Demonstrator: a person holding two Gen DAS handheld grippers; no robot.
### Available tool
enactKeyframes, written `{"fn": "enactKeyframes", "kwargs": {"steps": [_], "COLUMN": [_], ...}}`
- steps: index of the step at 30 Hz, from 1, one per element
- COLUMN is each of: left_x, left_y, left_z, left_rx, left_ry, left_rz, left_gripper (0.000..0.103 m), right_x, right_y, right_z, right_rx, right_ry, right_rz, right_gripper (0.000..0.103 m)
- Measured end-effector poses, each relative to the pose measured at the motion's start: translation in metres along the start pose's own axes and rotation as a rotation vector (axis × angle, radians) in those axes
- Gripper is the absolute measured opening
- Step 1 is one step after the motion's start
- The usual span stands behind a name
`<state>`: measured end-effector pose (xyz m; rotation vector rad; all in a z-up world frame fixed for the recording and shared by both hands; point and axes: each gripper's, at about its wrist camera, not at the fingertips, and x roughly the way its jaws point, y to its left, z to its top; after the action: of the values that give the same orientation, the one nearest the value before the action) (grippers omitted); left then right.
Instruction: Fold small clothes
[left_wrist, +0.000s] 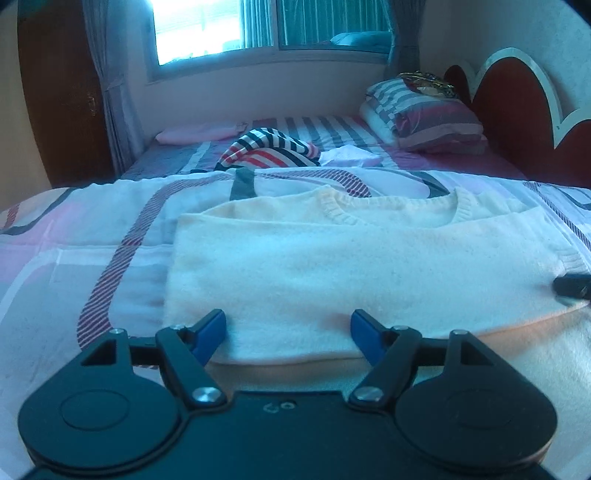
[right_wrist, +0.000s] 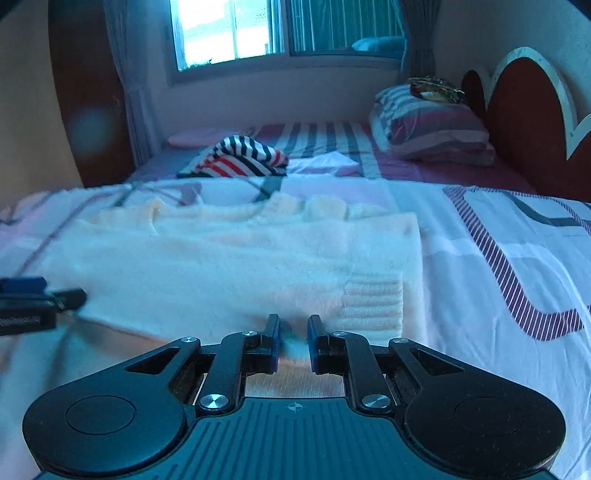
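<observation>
Cream sweater (left_wrist: 332, 266) lies folded flat on the bed cover (left_wrist: 92, 236), neckline away from the cameras. Left gripper (left_wrist: 288, 325) sits at its near edge, fingers wide, near edge of the fabric between them but not pinched. Right gripper (right_wrist: 293, 332) is at the ribbed hem corner w/ fingers narrow; can't tell if they're nipping fabric. Striped garment (left_wrist: 269, 149) & pillow (left_wrist: 424, 114) lie further back.

Fuzzy cream knit sweater (left_wrist: 332, 266), smooth printed cotton bedsheet (left_wrist: 92, 258), matt black plastic tongs (left_wrist: 288, 332), glossy wooden headboard (left_wrist: 517, 103)
</observation>
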<state>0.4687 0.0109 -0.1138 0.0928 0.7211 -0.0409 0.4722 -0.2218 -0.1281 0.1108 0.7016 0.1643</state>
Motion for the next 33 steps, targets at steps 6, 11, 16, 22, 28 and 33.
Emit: {"fn": "enactKeyframes", "kwargs": {"steps": [6, 11, 16, 22, 28, 33], "left_x": [0.001, 0.004, 0.006, 0.004, -0.043, -0.107], "left_y": [-0.004, -0.003, -0.004, -0.006, 0.001, 0.033], "left_z": [-0.004, -0.003, -0.001, 0.005, -0.021, -0.084], "left_rx": [-0.002, -0.009, -0.004, 0.018, 0.079, 0.099], "left_ry": [-0.009, -0.005, 0.009, 0.045, 0.019, 0.08], "left_rz": [0.022, 0.035, 0.046, 0.064, 0.072, 0.064], "left_gripper": [0.075, 0.08, 0.083, 0.084, 0.082, 0.08], "right_x": [0.005, 0.002, 0.002, 0.002, -0.05, -0.118], "right_y": [-0.017, -0.022, -0.026, -0.018, -0.034, -0.064], "right_z": [-0.004, -0.011, -0.014, -0.01, -0.018, -0.067], "right_rx": [-0.034, -0.047, -0.057, -0.101, -0.063, 0.017], "right_ry": [0.017, -0.003, -0.01, 0.016, -0.042, 0.039], "right_rz": [0.009, 0.042, 0.065, 0.041, 0.023, 0.027], "right_gripper": [0.014, 0.014, 0.014, 0.014, 0.08, 0.079]}}
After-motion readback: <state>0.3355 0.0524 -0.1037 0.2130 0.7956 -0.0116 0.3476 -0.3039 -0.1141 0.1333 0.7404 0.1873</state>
